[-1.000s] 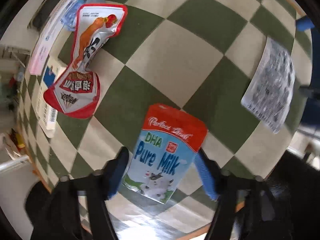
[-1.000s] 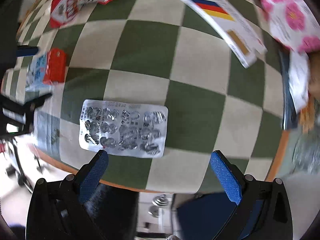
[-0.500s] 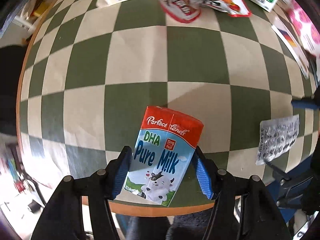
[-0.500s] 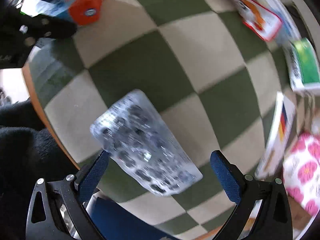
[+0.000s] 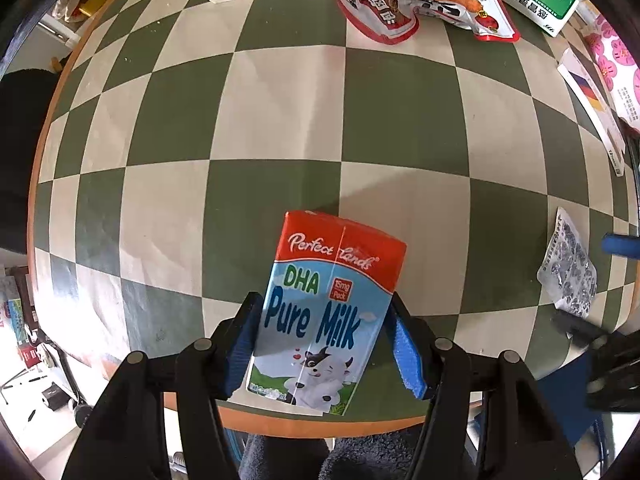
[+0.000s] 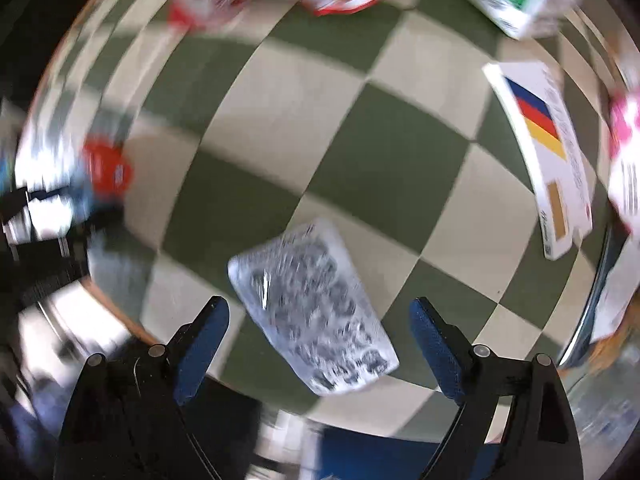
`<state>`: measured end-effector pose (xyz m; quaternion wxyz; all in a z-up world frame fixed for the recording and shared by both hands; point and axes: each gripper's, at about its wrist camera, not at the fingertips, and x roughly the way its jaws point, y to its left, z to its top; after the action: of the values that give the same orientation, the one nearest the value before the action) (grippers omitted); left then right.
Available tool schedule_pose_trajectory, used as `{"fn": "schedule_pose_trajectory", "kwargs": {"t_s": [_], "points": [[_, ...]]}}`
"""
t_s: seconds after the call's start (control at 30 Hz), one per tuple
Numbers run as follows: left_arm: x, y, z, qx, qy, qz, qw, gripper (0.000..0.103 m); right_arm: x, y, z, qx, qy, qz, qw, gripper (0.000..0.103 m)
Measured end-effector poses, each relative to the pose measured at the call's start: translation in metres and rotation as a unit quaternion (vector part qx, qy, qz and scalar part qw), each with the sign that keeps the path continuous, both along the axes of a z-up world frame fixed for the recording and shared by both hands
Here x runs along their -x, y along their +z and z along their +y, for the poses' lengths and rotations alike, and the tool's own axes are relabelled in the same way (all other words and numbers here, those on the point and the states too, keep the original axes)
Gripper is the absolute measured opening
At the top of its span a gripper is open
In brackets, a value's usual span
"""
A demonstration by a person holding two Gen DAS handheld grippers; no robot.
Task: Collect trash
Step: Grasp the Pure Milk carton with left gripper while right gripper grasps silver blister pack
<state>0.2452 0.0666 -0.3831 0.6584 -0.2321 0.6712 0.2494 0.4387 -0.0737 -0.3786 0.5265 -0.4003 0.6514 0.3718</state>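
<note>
Blue-and-red "Pure Milk" carton [image 5: 324,312], clamped between the blue pads of my left gripper [image 5: 326,340] at the near edge of the green-and-cream checkered table [image 5: 280,120]. Silver foil blister pack [image 6: 312,312] lies flat between my right gripper's [image 6: 316,344] wide jaws, which have just been closing, pads not touching it.

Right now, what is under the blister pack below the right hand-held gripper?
The blister pack lies on the green-and-cream checkered tablecloth, near the table edge. Whether anything is beneath it stays hidden.
</note>
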Motion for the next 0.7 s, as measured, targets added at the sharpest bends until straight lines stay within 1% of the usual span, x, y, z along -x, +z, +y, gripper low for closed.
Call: {"fn": "schedule_pose_trajectory", "kwargs": {"t_s": [0.07,0.1,0.13,0.17,0.23,0.27,0.3,0.33,0.37,0.4,0.43,0.47,0.5,0.57,0.6,0.63,0.67,0.7], "points": [[0.000,-0.003,-0.010,-0.004,-0.003,0.001,1.0000,0.056,0.007,-0.015,0.000,0.028,0.042,-0.016,0.999,0.093],[-0.001,-0.002,-0.011,-0.006,-0.005,0.003,1.0000,0.056,0.009,-0.021,0.000,0.039,0.056,-0.026,0.997,0.095],[0.000,-0.002,-0.011,-0.007,-0.007,0.004,0.9999,0.056,0.006,-0.022,0.001,0.035,0.056,-0.036,0.997,0.098],[-0.001,-0.002,-0.012,-0.006,-0.008,0.004,0.9999,0.056,0.003,-0.023,0.001,0.037,0.052,-0.031,0.997,0.098],[0.000,-0.002,-0.014,-0.008,-0.008,0.004,0.9999,0.056,-0.003,-0.022,0.002,0.029,0.033,-0.026,0.999,0.093],[0.001,-0.002,-0.014,-0.008,-0.007,0.004,0.9999,0.056,-0.007,-0.020,-0.001,0.025,0.011,-0.019,0.999,0.090],[-0.003,-0.003,-0.019,-0.007,-0.006,0.004,0.9999,0.056,-0.008,-0.019,-0.004,0.022,-0.011,-0.016,1.000,0.083],[-0.004,-0.003,-0.020,-0.008,-0.005,0.004,0.9999,0.056,-0.013,-0.015,-0.011,0.012,-0.041,-0.022,0.999,0.073],[-0.004,-0.003,-0.021,-0.009,-0.006,0.005,0.9999,0.056,-0.021,-0.011,-0.021,0.005,-0.080,-0.027,0.996,0.070],[-0.007,-0.004,-0.024,-0.010,-0.006,0.006,0.9999,0.056,-0.031,-0.009,-0.030,-0.001,-0.125,-0.023,0.992,0.069],[-0.007,-0.004,-0.025,-0.010,-0.007,0.006,0.9999,0.056,-0.038,-0.007,-0.036,-0.011,-0.156,-0.022,0.987,0.069],[-0.008,-0.003,-0.026,-0.011,-0.007,0.006,0.9999,0.056,-0.047,-0.006,-0.041,-0.019,-0.199,-0.019,0.980,0.069],[-0.011,-0.002,-0.026,-0.012,-0.008,0.006,0.9999,0.056,-0.053,-0.005,-0.046,-0.025,-0.230,-0.014,0.973,0.069],[-0.013,0.002,-0.026,-0.014,-0.010,0.006,0.9998,0.056,-0.066,-0.003,-0.055,-0.035,-0.294,-0.008,0.955,0.069],[-0.013,0.001,-0.026,-0.015,-0.009,0.006,0.9998,0.056,-0.069,-0.005,-0.057,-0.032,-0.301,-0.007,0.953,0.073],[-0.013,0.002,-0.027,-0.016,-0.009,0.007,0.9998,0.056,-0.074,-0.007,-0.051,-0.022,-0.290,-0.008,0.957,0.080],[-0.013,0.002,-0.027,-0.016,-0.008,0.008,0.9998,0.056,-0.067,-0.010,-0.047,-0.015,-0.278,-0.010,0.960,0.083],[-0.012,0.002,-0.026,-0.016,-0.008,0.008,0.9998,0.056,-0.049,-0.014,-0.046,-0.013,-0.273,-0.018,0.962,0.088]]}}
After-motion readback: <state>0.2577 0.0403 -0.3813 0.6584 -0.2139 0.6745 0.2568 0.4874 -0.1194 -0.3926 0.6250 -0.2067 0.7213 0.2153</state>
